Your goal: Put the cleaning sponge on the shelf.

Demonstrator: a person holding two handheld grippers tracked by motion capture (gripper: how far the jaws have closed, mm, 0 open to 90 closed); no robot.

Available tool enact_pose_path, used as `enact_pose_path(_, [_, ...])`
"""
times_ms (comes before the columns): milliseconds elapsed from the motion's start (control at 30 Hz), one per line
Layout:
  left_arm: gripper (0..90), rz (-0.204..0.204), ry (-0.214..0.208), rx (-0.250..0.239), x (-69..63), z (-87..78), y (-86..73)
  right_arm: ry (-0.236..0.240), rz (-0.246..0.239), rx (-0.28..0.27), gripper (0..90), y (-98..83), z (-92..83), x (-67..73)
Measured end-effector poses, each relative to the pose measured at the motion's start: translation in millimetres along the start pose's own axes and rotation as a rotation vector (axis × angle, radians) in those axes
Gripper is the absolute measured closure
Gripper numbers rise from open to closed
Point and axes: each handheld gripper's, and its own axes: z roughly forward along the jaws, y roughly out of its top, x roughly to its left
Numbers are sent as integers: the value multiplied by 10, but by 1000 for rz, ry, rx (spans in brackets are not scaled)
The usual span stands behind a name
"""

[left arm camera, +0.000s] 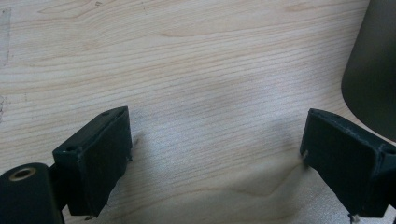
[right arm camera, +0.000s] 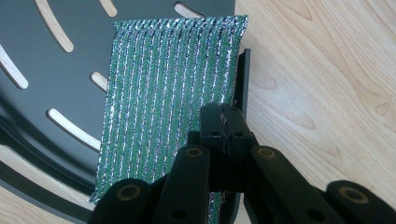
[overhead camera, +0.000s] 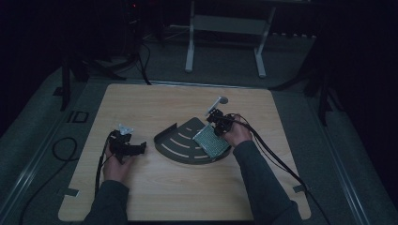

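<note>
Left gripper rests on the wooden table left of the tray, jaws spread wide over bare wood, holding nothing; likely parked clear of the work; dark slotted tray sits mid-table; green glittery scouring pad lies on the tray's right part, overhanging its straight edge; right gripper has its jaws pressed together on the pad's near edge, probably to lift or drag it.

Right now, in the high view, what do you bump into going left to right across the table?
left gripper → dark slotted tray → sparkly green scouring pad → right gripper
</note>
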Motion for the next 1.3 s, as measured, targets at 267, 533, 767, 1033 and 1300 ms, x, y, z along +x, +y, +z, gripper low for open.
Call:
enact_pose_path(267, [95, 0, 0, 0, 0, 0, 0, -3, -2, 6, 892, 12, 23, -9])
enact_pose_path(533, [95, 0, 0, 0, 0, 0, 0, -3, -6, 3, 887, 12, 23, -15])
enact_pose_path(767, [95, 0, 0, 0, 0, 0, 0, -5, -1, -19, 797, -7, -57, -34])
enact_pose_path(1033, [95, 0, 0, 0, 0, 0, 0, -3, 41, -81, 573, -117, -220, -139])
enact_pose_path(1300, [95, 0, 0, 0, 0, 0, 0, 16, 130, -125, 489, -422, -278, -392])
